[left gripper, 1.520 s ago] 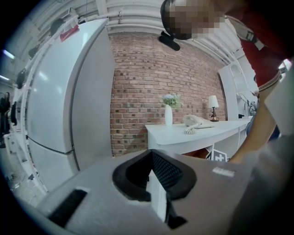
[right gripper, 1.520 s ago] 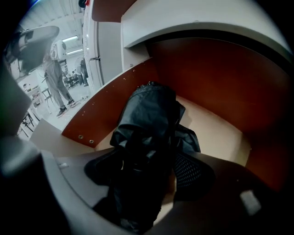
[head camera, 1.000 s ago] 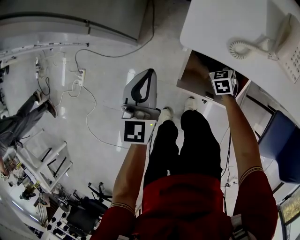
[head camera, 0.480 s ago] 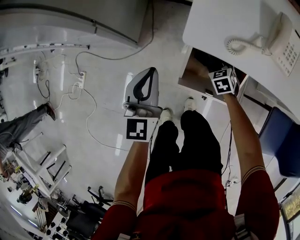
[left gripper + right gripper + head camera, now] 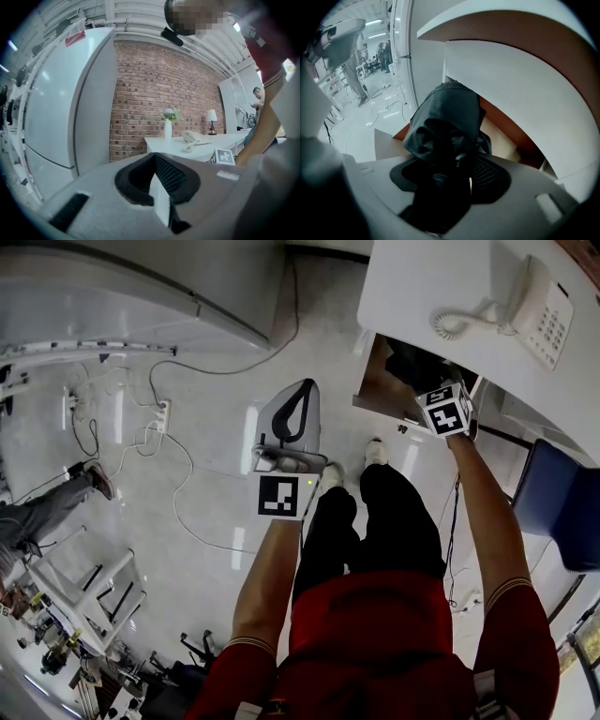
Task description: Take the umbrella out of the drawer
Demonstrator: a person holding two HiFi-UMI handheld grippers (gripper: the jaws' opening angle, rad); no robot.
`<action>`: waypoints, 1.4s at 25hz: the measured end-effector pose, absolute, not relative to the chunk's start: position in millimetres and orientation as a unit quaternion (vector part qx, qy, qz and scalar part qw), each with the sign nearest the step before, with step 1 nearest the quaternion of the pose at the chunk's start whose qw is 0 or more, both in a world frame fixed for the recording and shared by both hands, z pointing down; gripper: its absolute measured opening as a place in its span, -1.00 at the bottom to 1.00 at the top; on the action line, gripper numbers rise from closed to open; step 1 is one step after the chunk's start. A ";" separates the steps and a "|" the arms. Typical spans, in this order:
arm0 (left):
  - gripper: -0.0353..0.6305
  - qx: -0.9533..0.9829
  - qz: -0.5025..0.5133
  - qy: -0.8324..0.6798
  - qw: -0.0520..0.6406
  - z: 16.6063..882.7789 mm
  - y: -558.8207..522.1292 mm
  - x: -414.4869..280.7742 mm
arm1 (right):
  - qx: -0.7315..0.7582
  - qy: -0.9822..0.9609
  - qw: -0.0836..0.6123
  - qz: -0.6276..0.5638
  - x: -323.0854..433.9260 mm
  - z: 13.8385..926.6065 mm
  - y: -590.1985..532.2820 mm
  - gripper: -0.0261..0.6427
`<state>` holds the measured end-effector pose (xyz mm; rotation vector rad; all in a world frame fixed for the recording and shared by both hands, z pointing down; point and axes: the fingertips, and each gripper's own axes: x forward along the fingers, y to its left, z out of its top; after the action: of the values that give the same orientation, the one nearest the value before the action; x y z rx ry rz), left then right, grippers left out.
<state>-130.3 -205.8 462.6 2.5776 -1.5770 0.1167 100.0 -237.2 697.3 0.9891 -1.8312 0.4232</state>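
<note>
Head view: the umbrella (image 5: 413, 360), dark & folded, is being held by the R gripper (image 5: 438, 393) just above the open drawer (image 5: 377, 390) under the white desk (image 5: 422, 287). The L gripper (image 5: 302, 390) is being held well apart, over the floor (image 5: 206, 456).

L gripper view: its jaws are being held together w/ nothing btwn them.

R gripper view: the jaws, just having been closing a bit, are being pressed on the umbrella's mid-section, w/ fabric bunching ahead of them. It is prob. light, stiff inside, w/ soft, slippery cloth outside. It is best being gripped firmly round the middle, so it isn't sliding out.
</note>
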 end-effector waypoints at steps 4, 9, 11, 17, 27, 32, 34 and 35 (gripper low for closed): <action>-0.88 0.860 0.034 -0.506 0.057 457.2 -199.0 -123.3 | 0.403 -0.752 0.486 0.190 104.0 689.6 -215.8 -0.11; -0.88 0.868 0.034 -0.492 0.060 456.3 -189.7 -115.8 | 0.409 -0.754 0.473 0.202 107.3 678.1 -197.0 -0.11; -0.88 0.872 0.034 -0.485 0.059 454.3 -186.9 -112.5 | 0.413 -0.756 0.465 0.204 107.5 670.1 -190.2 -0.11; -0.88 0.882 0.031 -0.468 0.054 443.1 -176.0 -100.8 | 0.418 -0.765 0.443 0.208 103.0 645.0 -162.9 -0.11; -0.88 0.892 0.022 -0.450 0.039 406.6 -153.6 -87.3 | 0.440 -0.794 0.357 0.222 89.7 572.6 -129.2 -0.11; -0.88 0.895 0.016 -0.445 0.032 380.6 -145.9 -83.8 | 0.454 -0.816 0.293 0.205 81.7 504.4 -132.5 -0.11; -0.88 0.896 0.017 -0.442 0.028 370.2 -141.1 -83.3 | 0.458 -0.826 0.267 0.193 78.0 474.5 -132.6 -0.11; -0.88 0.898 0.017 -0.439 0.025 364.3 -138.6 -82.3 | 0.460 -0.830 0.254 0.187 76.8 459.3 -132.5 -0.11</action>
<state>-82.3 -138.6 364.3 2.7765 -1.3592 0.0540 76.8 -132.5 459.3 1.2495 -2.2566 0.5072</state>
